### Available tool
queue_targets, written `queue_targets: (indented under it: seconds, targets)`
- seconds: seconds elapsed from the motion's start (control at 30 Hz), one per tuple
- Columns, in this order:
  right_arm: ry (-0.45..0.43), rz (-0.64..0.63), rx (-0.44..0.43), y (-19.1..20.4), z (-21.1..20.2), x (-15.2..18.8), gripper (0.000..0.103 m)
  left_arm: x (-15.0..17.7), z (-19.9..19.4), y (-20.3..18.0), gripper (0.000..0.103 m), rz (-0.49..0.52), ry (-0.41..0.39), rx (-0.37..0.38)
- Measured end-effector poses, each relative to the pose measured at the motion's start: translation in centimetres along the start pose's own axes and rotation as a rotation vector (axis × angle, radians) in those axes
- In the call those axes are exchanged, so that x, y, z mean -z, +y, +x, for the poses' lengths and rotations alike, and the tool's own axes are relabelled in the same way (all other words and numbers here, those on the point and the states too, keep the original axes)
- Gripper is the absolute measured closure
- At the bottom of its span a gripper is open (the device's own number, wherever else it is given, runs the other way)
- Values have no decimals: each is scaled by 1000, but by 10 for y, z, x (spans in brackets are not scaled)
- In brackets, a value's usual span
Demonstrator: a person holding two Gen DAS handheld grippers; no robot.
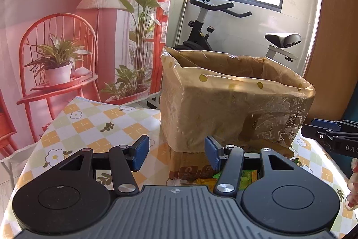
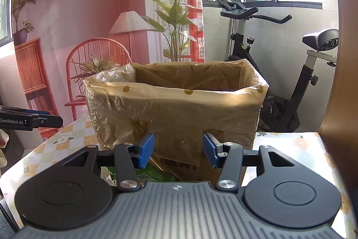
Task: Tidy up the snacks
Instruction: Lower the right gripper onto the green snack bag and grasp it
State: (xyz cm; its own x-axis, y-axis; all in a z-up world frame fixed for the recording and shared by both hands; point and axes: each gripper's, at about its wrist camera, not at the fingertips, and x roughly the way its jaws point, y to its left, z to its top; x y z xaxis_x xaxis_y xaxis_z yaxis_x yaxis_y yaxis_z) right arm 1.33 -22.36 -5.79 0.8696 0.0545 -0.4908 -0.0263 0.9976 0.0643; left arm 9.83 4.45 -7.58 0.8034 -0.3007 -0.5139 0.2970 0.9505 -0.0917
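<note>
Left wrist view: left tool (image 1: pixel 176 152) and right tool (image 2: pixel 178 152) both part-open, empty, just before the lined box (image 1: pixel 235 104). Green snack packs (image 1: pixel 241 176) lie at the box's foot on the worktop (image 1: pixel 89 120). Approach step, I judge; next, lower onto a pack and close.

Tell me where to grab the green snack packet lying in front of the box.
Probably the green packet's near edge, coming from above and in front. It lies flat on the table against the box, largely hidden behind the right gripper, so its far side looks blocked.
</note>
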Motion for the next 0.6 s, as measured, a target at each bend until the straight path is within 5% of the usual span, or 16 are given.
queue_targets:
  seconds: [0.1, 0.2, 0.3, 0.6]
  targets:
    - [30, 14, -20, 2, 6, 11, 50, 10, 6, 1, 46, -14, 25, 7]
    - [48, -10, -46, 8, 10, 22, 33, 18, 12, 1, 46, -23, 51, 14]
    - [55, -58, -85, 19, 14, 33, 26, 28, 17, 2, 46, -29, 73, 13]
    - [161, -135, -98, 31, 59, 59, 16, 46, 29, 7, 46, -65, 130, 23]
